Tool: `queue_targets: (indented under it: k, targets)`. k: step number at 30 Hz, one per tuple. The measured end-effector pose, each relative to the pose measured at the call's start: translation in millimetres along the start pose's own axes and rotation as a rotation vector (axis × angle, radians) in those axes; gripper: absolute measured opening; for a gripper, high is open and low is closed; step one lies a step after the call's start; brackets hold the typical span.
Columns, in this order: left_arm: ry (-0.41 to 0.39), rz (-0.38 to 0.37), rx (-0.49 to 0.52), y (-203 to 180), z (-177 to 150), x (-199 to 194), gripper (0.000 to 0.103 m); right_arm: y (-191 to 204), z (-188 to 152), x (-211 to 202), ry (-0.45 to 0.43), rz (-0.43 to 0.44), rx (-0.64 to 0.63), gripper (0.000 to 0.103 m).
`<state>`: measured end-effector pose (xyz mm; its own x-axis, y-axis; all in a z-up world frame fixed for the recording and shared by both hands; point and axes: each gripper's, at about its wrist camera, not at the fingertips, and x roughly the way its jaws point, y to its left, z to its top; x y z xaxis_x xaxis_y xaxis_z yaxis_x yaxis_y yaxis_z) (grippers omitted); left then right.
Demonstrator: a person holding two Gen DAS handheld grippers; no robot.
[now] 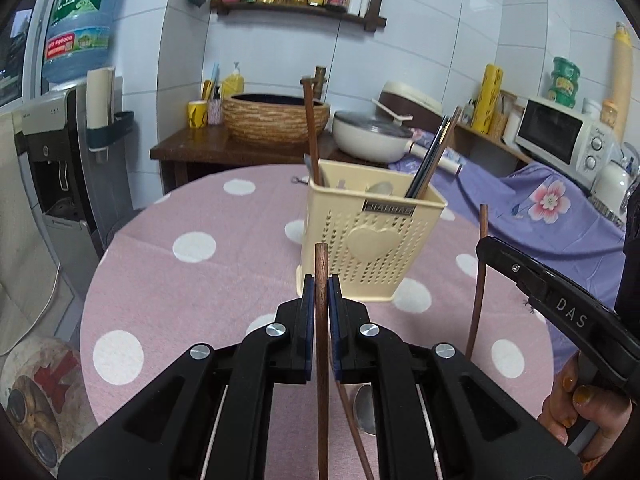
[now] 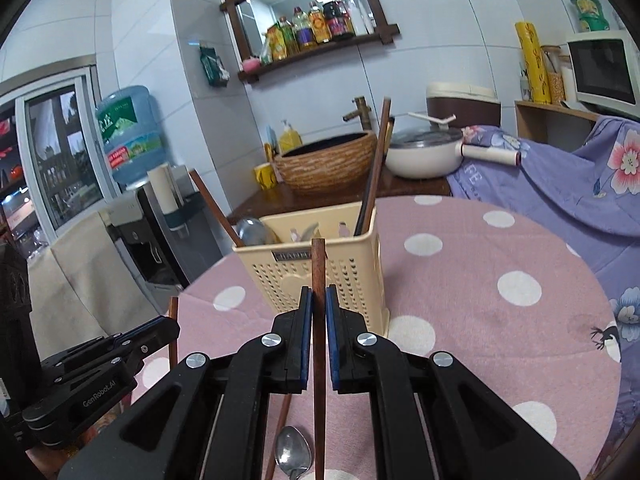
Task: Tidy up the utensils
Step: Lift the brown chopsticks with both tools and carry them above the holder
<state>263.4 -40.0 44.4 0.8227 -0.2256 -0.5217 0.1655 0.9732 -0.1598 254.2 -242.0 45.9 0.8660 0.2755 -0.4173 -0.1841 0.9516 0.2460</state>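
Now both grippers are closed, each one on a brown wooden stick that looks like a chopstick. The left gripper holds its chopstick upright between the blue pads, and the top end stands a little above the fingertips. The right gripper holds the second chopstick in the same way, also almost upright. In the left wrist view the right gripper appears at the right side with its chopstick and a hand on the handle below; in the right wrist view the left gripper appears at the lower left.

Ahead of both grippers a cream utensil holder with small holes and a heart shape on the front stands on the round worktop, which has a pink cloth with white dots. Inside the holder there are several utensils already: one long wooden handle leans at the left side, and dark chopsticks lean in the right corner. In the right wrist view a metal spoon is also inside the holder at its left.

Below the grippers, on the cloth, another metal spoon lies with one more wooden stick beside it.
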Motion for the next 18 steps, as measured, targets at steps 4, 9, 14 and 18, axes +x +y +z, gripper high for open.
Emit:
queue_targets:
  k: [4, 9, 14, 18]
  targets:
    - [-0.035, -0.01, 0.004, -5, 6, -17, 0.007, 3, 9, -17, -0.038, 0.023, -0.017, 0.007]
    - [-0.065, -0.01, 0.008, -10, 12, -29, 0.007, 9, 15, -28, -0.067, 0.04, -0.042, 0.007]
    - [-0.079, -0.008, 0.012, -12, 15, -33, 0.007, 14, 20, -34, -0.077, 0.046, -0.064, 0.007]
    - [-0.092, -0.009, 0.007, -12, 19, -39, 0.007, 16, 25, -37, -0.08, 0.052, -0.071, 0.007]
